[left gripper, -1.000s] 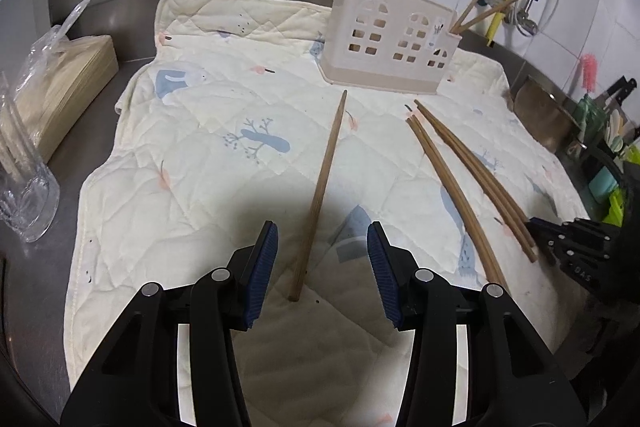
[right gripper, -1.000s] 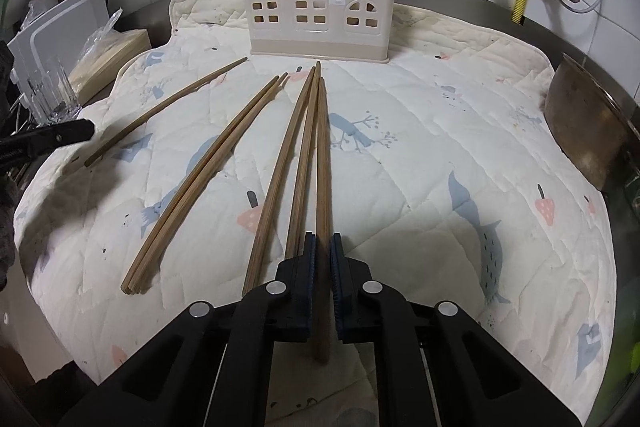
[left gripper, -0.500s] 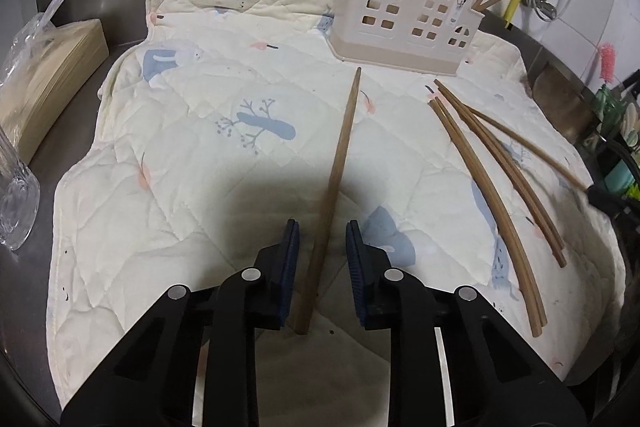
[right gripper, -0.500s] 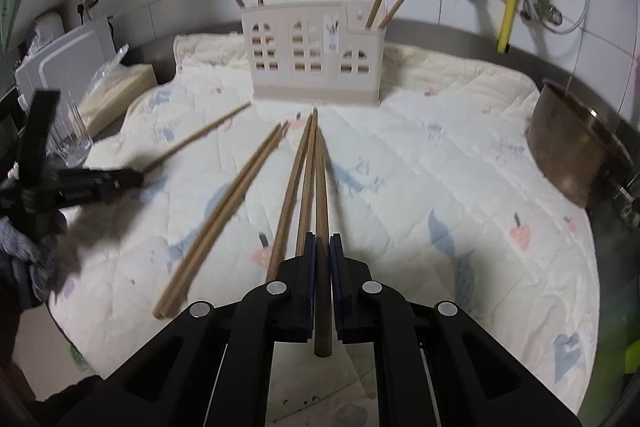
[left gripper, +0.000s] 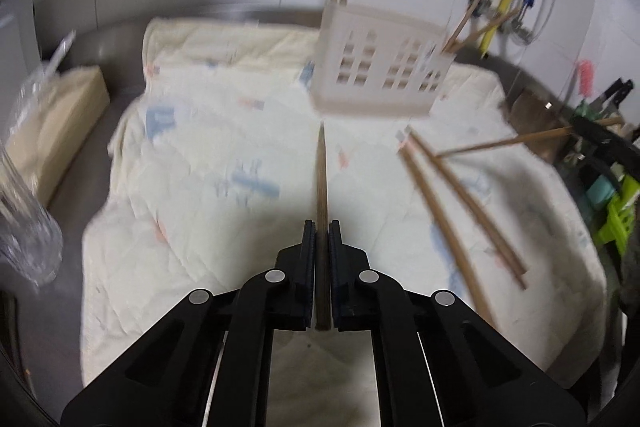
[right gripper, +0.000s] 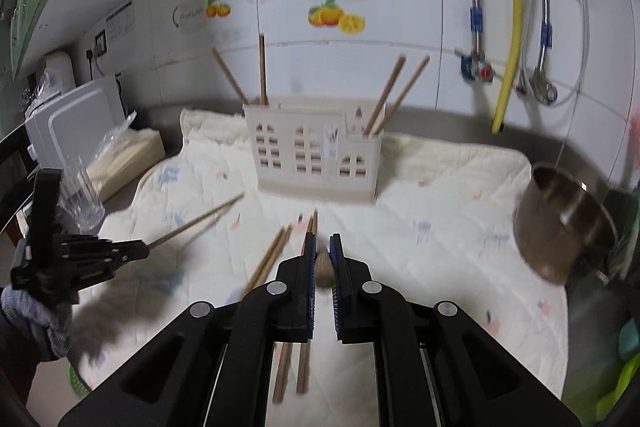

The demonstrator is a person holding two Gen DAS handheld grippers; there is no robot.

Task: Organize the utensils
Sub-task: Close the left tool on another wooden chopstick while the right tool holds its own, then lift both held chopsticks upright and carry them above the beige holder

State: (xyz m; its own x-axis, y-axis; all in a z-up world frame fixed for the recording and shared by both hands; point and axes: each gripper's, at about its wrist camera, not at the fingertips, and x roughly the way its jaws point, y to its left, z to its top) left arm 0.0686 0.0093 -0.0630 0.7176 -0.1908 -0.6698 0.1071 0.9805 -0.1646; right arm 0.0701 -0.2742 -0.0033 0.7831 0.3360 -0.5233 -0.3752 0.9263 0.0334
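Note:
My left gripper (left gripper: 322, 225) is shut on a brown chopstick (left gripper: 321, 167) that points at the beige utensil holder (left gripper: 380, 75). The right wrist view shows that gripper (right gripper: 142, 250) low at the left with its chopstick (right gripper: 196, 223) raised off the cloth. My right gripper (right gripper: 323, 239) is shut on another chopstick (right gripper: 325, 269), seen end-on and blurred. In the left view it (left gripper: 576, 125) holds that stick (left gripper: 500, 143) at the right. Several loose chopsticks (left gripper: 468, 207) lie on the quilted cloth (left gripper: 200, 147). Chopsticks stand in both ends of the holder (right gripper: 316, 155).
A steel pot (right gripper: 564, 223) sits at the cloth's right edge. A clear glass (left gripper: 24, 227) and a wrapped tissue pack (left gripper: 60, 115) stand at the left, with a white box (right gripper: 72, 123) behind. Hoses and a yellow pipe (right gripper: 510, 27) hang on the tiled wall.
My left gripper closed on the lone chopstick and raised it off the cloth. My right gripper rose with its chopstick, whose far end left the cloth.

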